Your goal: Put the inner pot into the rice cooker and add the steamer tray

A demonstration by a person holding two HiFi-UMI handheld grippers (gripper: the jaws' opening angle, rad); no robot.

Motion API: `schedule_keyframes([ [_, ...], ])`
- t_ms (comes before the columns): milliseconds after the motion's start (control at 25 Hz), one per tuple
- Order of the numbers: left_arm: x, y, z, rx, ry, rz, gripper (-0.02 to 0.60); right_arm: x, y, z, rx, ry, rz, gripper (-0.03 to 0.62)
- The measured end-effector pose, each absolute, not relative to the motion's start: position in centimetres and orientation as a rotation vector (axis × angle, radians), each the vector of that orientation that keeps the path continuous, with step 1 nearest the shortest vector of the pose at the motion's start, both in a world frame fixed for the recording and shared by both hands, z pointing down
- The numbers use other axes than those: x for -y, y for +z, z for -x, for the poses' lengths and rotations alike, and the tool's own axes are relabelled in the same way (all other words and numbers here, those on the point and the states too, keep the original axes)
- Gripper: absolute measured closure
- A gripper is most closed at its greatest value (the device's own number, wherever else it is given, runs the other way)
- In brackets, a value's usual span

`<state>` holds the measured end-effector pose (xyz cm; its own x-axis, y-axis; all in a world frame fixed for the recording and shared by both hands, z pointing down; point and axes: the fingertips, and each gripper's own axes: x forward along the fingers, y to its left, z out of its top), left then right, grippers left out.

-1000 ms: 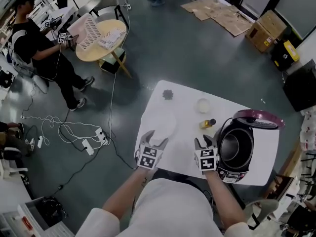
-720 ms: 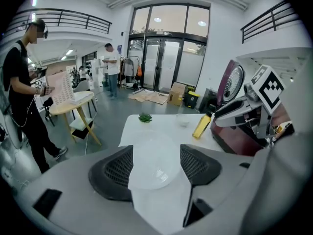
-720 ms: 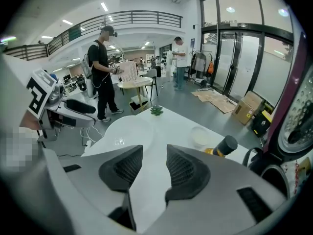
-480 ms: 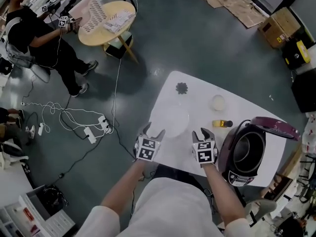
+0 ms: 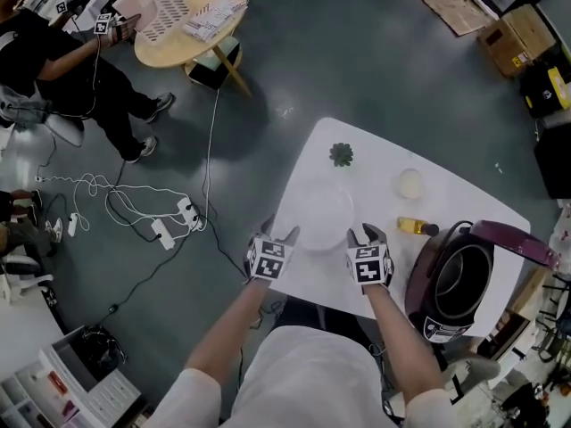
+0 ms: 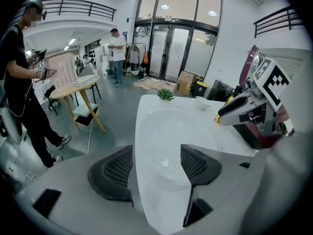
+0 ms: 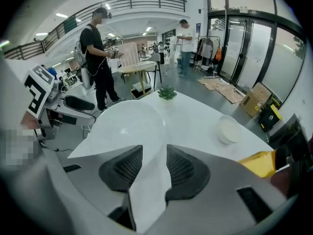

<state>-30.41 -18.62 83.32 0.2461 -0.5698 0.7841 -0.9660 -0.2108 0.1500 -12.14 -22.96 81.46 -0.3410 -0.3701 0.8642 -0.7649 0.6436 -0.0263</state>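
Note:
The steamer tray (image 5: 321, 214), a pale round dish, lies on the white table (image 5: 384, 163) near its front edge. My left gripper (image 5: 279, 236) is open at the tray's near left rim, and the tray (image 6: 164, 131) shows past its jaws. My right gripper (image 5: 364, 235) is open at the near right rim, with only bare table between its jaws and the tray (image 7: 129, 121) to their left. The rice cooker (image 5: 457, 285) stands at the right with its maroon lid (image 5: 517, 241) up. A dark pot sits inside it.
A small white bowl (image 5: 410, 184), a yellow bottle (image 5: 415, 226) and a little green plant (image 5: 341, 154) sit further back on the table. Cables and power strips (image 5: 161, 230) lie on the floor at left. A person sits by a round wooden table (image 5: 187, 20) beyond.
Both grippers have sunk and moved forward over the table's front edge, ending either side of the steamer tray. Their jaws look the same.

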Motion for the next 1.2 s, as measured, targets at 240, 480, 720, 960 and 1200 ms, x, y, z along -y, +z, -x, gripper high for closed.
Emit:
schedule_keyframes([
  [240, 18.9, 86.3, 30.5, 1.343, 0.818, -1.834, 0.262, 23.9, 84.8, 12.5, 1.899, 0.596, -0.879, 0.419],
  [480, 19.1, 88.4, 30.1, 1.305, 0.846, -1.814, 0.269, 24.3, 87.4, 12.8, 1.865, 0.645, -0.875, 0.411],
  [720, 19.2, 89.6, 30.4, 1.276, 0.911, -1.822, 0.358, 24.7, 88.5, 13.5, 1.831, 0.656, -0.879, 0.461],
  [960, 19.5, 88.9, 30.5, 1.294, 0.907, -1.833, 0.411, 24.7, 87.7, 13.4, 1.844, 0.657, -0.884, 0.471],
  [1200, 19.0, 86.4, 29.7, 1.294, 0.900, -1.879, 0.411, 24.0, 85.0, 12.6, 1.856, 0.649, -0.923, 0.474],
])
